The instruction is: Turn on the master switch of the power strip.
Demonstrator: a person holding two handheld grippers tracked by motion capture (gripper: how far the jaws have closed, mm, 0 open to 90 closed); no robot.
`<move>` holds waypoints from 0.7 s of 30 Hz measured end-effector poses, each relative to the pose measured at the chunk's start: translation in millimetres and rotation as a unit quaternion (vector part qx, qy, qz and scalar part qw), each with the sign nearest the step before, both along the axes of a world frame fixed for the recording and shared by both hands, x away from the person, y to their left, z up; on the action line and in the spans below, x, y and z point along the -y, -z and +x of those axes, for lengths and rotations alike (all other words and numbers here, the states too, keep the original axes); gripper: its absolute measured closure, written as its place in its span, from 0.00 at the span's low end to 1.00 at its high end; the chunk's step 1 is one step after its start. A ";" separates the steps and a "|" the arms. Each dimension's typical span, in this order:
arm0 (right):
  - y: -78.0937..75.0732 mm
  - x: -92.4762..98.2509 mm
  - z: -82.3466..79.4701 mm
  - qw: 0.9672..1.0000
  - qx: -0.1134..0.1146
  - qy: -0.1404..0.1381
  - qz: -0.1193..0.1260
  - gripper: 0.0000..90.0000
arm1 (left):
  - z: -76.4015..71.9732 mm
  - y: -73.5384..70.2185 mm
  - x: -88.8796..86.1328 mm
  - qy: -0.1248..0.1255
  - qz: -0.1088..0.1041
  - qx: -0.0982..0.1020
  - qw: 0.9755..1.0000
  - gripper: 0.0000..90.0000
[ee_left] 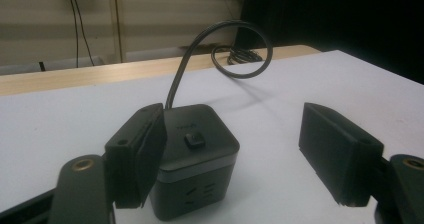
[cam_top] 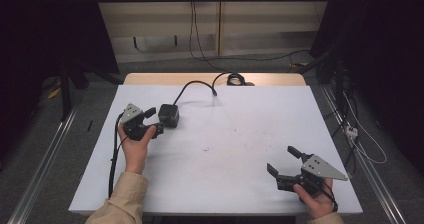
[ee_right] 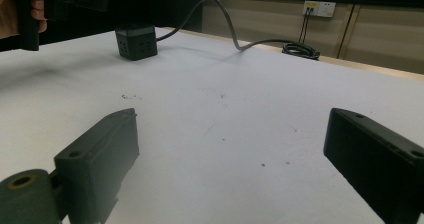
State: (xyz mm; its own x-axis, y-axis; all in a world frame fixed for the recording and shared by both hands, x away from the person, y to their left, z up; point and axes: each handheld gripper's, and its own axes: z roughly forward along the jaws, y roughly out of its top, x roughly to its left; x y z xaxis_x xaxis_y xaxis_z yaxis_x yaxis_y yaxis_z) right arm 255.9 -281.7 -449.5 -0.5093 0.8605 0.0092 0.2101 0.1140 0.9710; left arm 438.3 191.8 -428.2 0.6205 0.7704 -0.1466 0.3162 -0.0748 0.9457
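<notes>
White table [cam_top: 240, 184] carries a black socket cube [cam_top: 169, 115] and its cable [cam_top: 192, 85].

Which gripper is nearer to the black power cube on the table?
Left. The left gripper sits open right beside the power cube. The right gripper is open far across the table, near its front right corner.

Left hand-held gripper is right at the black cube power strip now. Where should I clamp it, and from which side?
Clamp the black cube power strip across its two flat opposite side walls, below the top edge. Come in level from the near side with the left hand-held gripper, whose open jaws look wide enough. The black cable leaves from the far side and the button sits on top, so avoid both.
</notes>
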 end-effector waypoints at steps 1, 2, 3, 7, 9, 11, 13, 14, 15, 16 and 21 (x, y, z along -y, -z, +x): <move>-0.1 0.1 -0.1 1.000 0.000 0.000 0.000 0.08 | 0.0 0.3 0.6 -0.004 -0.005 -0.002 1.000 0.33; -0.1 0.0 -0.1 1.000 0.000 0.000 0.000 0.08 | 0.4 0.3 0.4 -0.004 -0.003 -0.002 1.000 0.34; -0.1 0.1 -0.1 1.000 0.000 0.000 0.000 0.08 | 0.7 0.4 0.2 -0.003 -0.003 -0.002 1.000 0.36; 0.0 0.1 -0.1 1.000 0.000 0.001 0.000 0.08 | 1.8 -0.3 0.5 -0.005 0.005 -0.004 1.000 0.40; 0.0 0.0 -0.2 1.000 0.000 0.000 -0.001 0.08 | 2.0 -2.2 1.4 -0.005 0.008 0.000 1.000 0.44; 0.0 0.0 -0.2 1.000 0.000 0.000 0.000 0.08 | 2.2 -4.1 2.5 -0.002 0.009 0.001 1.000 0.46; -0.1 0.1 -0.4 1.000 0.000 0.001 0.000 0.08 | 2.7 -5.1 3.8 -0.003 0.010 -0.001 1.000 0.48; -0.1 0.1 -0.4 1.000 0.000 0.001 0.000 0.08 | 3.2 -5.2 3.8 -0.003 0.010 -0.002 1.000 0.48; -0.1 0.3 -0.4 1.000 0.001 0.001 0.000 0.08 | 3.6 -5.1 3.9 -0.003 0.007 -0.004 1.000 0.50; -0.1 0.3 -0.4 1.000 0.001 0.001 0.000 0.08 | 3.6 -5.2 4.2 -0.003 0.002 -0.008 1.000 0.50; 0.0 0.7 -0.3 1.000 0.000 0.001 0.000 0.08 | 5.3 -7.3 5.5 -0.003 0.006 -0.004 1.000 0.57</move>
